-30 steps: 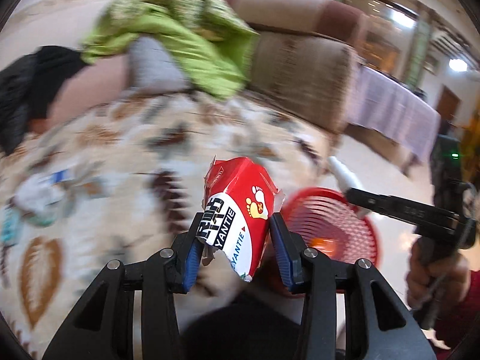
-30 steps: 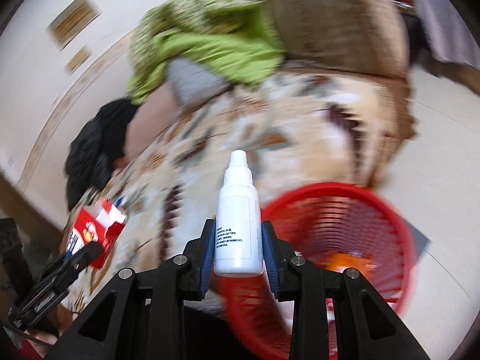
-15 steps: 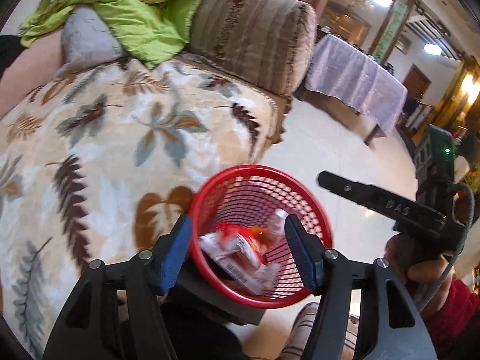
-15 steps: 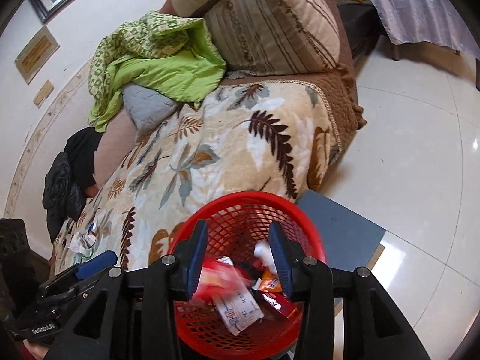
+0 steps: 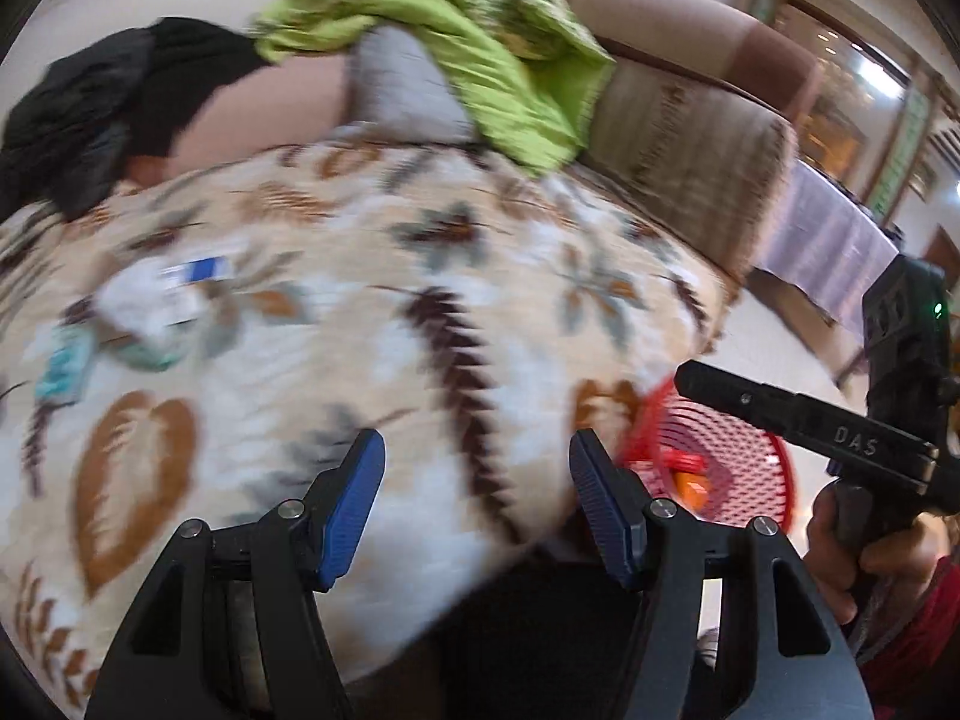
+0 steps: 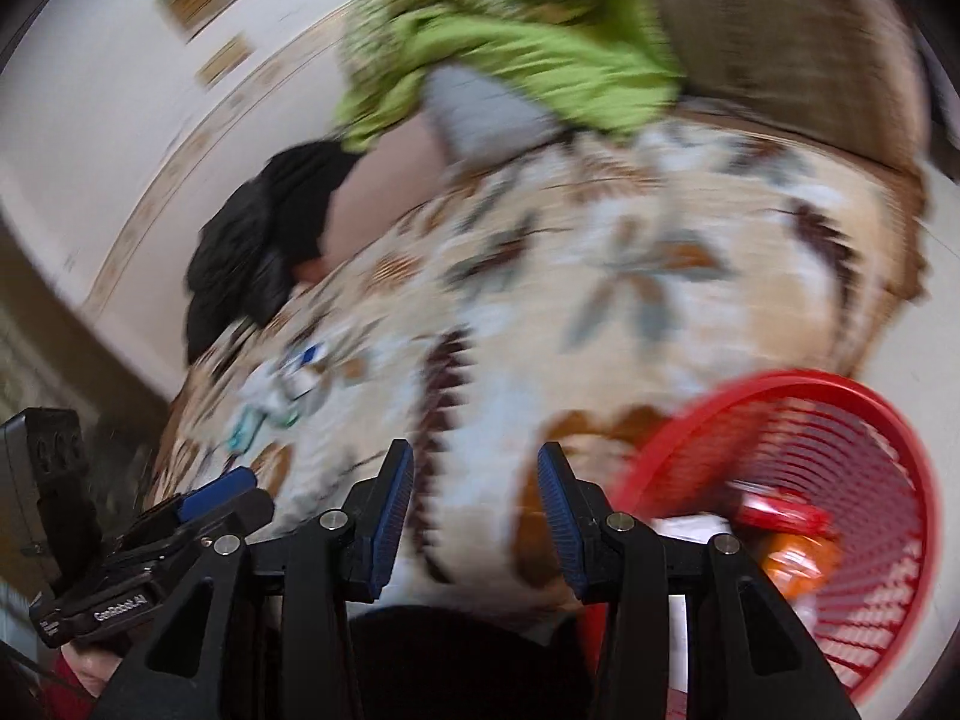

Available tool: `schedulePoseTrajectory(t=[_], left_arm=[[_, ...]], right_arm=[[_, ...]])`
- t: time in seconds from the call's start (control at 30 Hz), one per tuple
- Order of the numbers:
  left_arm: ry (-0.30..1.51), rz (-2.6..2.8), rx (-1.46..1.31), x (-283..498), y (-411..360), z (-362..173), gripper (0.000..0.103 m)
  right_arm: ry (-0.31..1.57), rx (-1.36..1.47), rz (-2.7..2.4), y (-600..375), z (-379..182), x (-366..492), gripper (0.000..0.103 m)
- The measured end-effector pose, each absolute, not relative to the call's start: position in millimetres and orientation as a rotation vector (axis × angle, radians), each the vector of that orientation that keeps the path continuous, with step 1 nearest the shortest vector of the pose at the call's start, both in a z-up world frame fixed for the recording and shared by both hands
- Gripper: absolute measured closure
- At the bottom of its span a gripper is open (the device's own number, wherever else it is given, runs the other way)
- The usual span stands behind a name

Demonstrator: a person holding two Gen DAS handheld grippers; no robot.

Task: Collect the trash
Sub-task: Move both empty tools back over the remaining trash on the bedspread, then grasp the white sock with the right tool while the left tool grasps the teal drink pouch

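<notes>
Your left gripper (image 5: 474, 504) stood open and empty, jaws just widened, with only the leaf-patterned blanket (image 5: 420, 276) ahead of it. Your right gripper (image 6: 474, 516) was likewise open with nothing between its pads after spreading. Just to the right of both sat the red basket (image 6: 888, 420), low at the blanket's edge, already holding a red wrapper (image 6: 780, 516) and an orange one. Farther ahead and to the left of your grippers lay the remaining trash (image 5: 156, 312): white and teal packets clustered on the blanket. Beyond them sat a green cover (image 5: 456, 42) and black clothing (image 5: 90, 114). The views were badly smeared, so you risked overshooting the packets or pinching soft blanket together with a thin wrapper.
</notes>
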State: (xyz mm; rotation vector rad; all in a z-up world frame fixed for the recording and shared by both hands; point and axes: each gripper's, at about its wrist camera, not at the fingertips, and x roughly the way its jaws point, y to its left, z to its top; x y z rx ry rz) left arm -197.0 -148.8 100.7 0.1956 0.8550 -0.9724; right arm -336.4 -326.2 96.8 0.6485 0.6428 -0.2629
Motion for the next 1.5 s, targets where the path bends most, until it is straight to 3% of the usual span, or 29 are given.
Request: schedulePoseTrajectory(t=[0.3, 0.47, 0.67, 0.9, 0.93, 0.97, 1.03, 1.07, 1.5], left_arm=[[0.881, -0.693, 0.033, -119, -40, 87, 0.04], [0.894, -0.567, -0.056, -83, 9, 79, 0.04], [0.886, -0.493, -0.086, -56, 34, 75, 0.038], [0.897, -0.442, -0.07, -23, 43, 69, 0.033], [0.897, -0.441, -0.068, -19, 41, 68, 0.033], [0.898, -0.439, -0.062, -15, 40, 67, 0.032], [0.908, -0.435, -0.039, -4, 35, 63, 0.031], [0.918, -0.439, -0.026, 2, 31, 60, 0.031], [1.009, -0.443, 0.075, 72, -27, 12, 0.031]], right_arm=[[0.762, 0.477, -0.061, -247, 86, -230, 0.053], [0.777, 0.389, -0.012, -219, 86, -181, 0.043], [0.782, 0.26, 0.025, -191, 84, -104, 0.032], [0.828, 0.163, 0.018, -174, 55, -19, 0.031], [0.827, 0.155, 0.02, -173, 53, -14, 0.036], [0.831, 0.132, 0.02, -170, 48, -7, 0.057], [0.858, 0.129, 0.036, -169, 42, -1, 0.084], [0.845, 0.14, 0.037, -170, 43, -4, 0.088], [0.782, 0.343, 0.057, -203, 56, -103, 0.092]])
